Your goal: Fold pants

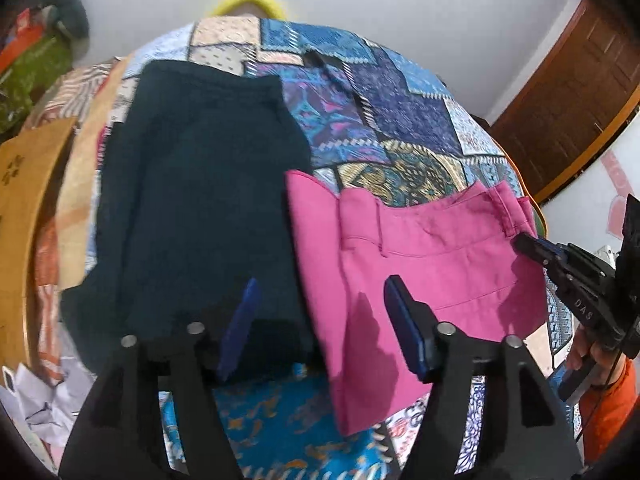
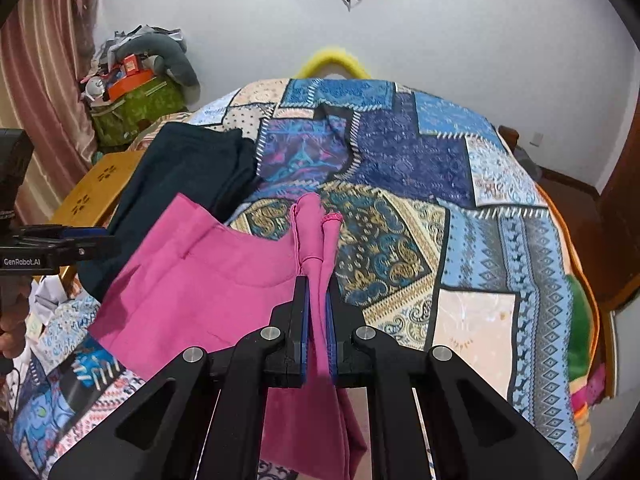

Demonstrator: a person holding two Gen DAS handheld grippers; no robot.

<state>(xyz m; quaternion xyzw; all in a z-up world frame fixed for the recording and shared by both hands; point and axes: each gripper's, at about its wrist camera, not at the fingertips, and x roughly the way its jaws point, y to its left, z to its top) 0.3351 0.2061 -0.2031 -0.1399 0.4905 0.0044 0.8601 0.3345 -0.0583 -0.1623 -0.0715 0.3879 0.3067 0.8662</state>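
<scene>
Pink pants lie partly folded on the bed, beside a folded dark pair to their left. My left gripper hangs open just above the pink pants' left edge, where it meets the dark pair, and nothing is pinched between its blue pads. My right gripper is shut on a bunched fold of the pink pants, which rises past its fingertips and hangs down below them. In the left wrist view the right gripper sits at the pink waistband's right end. The dark pants lie further back on the left.
A patchwork bedspread covers the bed. A wooden stool stands at the left, with a green bag piled with clutter behind it. Crumpled papers lie low on the left. A brown door is at the right.
</scene>
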